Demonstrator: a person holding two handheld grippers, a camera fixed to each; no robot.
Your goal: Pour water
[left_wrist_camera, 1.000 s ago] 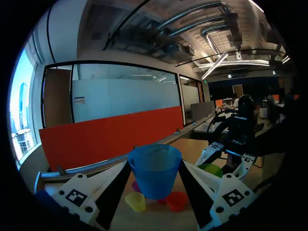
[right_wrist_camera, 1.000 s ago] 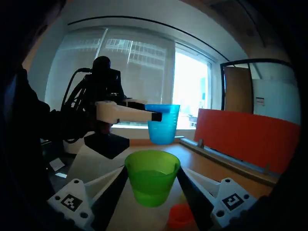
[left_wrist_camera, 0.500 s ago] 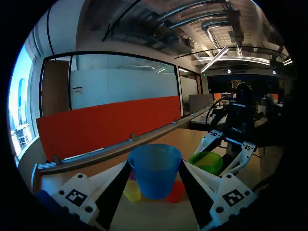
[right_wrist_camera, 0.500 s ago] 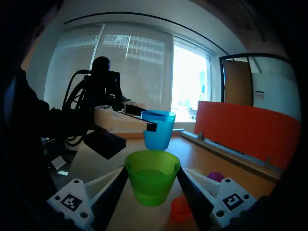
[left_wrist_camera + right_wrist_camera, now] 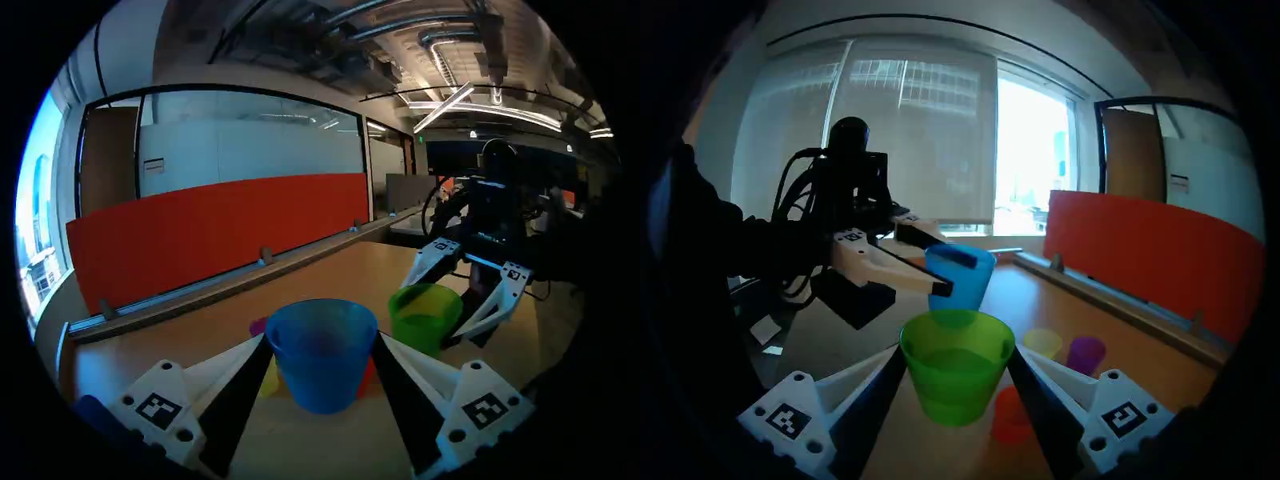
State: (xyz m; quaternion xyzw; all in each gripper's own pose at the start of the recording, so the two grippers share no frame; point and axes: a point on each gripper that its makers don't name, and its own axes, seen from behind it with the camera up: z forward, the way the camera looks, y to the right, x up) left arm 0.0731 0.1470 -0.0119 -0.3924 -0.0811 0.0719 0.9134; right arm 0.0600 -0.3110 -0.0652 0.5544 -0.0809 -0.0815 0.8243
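In the left gripper view my left gripper (image 5: pixel 320 372) is shut on a blue cup (image 5: pixel 322 364), held upright above the wooden table (image 5: pixel 240 312). To its right the green cup (image 5: pixel 424 316) sits in the right gripper (image 5: pixel 452 308). In the right gripper view my right gripper (image 5: pixel 958 384) is shut on that green cup (image 5: pixel 958 376), which has water in its lower part. Just behind it, the left gripper (image 5: pixel 948 276) carries the blue cup (image 5: pixel 960 280), tilted slightly, its base near the green cup's far rim.
Small cups stand on the table below: yellow (image 5: pixel 1042 342), purple (image 5: pixel 1086 353) and red-orange (image 5: pixel 1011 416). An orange partition (image 5: pixel 208 232) with a metal rail runs along the table's far edge. A person's dark sleeve (image 5: pixel 736 248) holds the left gripper. Bright windows lie behind.
Both grippers have come down toward the table with their cups. The blue cup has dropped closer to the green cup's rim and tilted a little. The small cups now show farther up.
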